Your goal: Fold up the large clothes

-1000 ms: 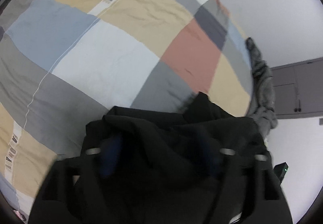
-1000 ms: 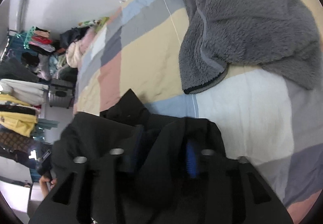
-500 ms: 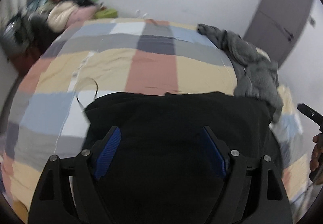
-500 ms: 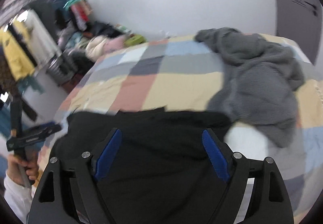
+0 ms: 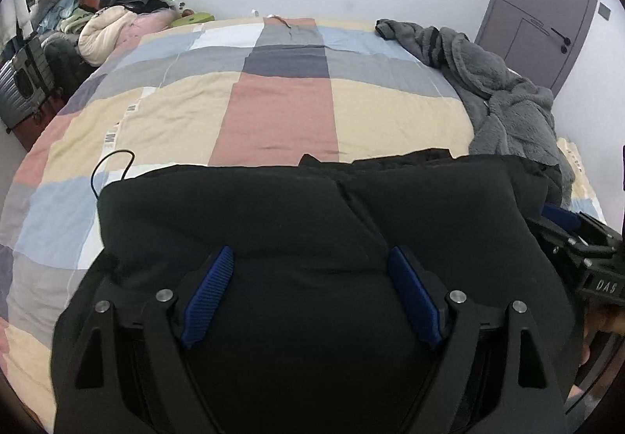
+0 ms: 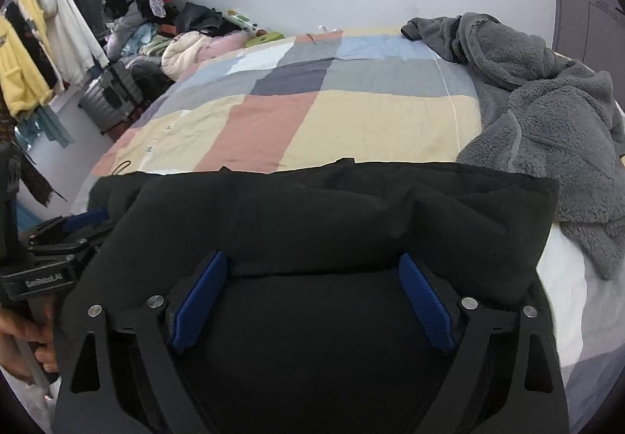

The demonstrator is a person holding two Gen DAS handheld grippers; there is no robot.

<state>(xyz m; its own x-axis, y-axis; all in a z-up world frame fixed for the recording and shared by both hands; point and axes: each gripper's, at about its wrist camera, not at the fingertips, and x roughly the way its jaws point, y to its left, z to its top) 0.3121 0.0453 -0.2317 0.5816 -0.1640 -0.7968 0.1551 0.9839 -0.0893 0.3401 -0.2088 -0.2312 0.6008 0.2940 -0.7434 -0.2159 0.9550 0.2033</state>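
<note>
Laying the black garment [image 5: 312, 207] flat on the bed [image 5: 273, 113] near edge — left claw [image 5: 312, 297] spread, nothing pinched; right claw [image 6: 312, 297] opening w/ cloth beneath, not gripped. Best next: smooth the bulges, square both corners before re-pinching — grey fleece [image 6: 547, 121] sits touching the right side.

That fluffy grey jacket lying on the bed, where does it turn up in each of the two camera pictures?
Left wrist view: the grey fleece jacket lies at the upper right, along the bed's right edge, beyond the black garment.
Right wrist view: the grey fleece jacket fills the right side, larger and closer.
Shared landmark: the pink patch of the checked bedspread, mid-picture in both.
</note>
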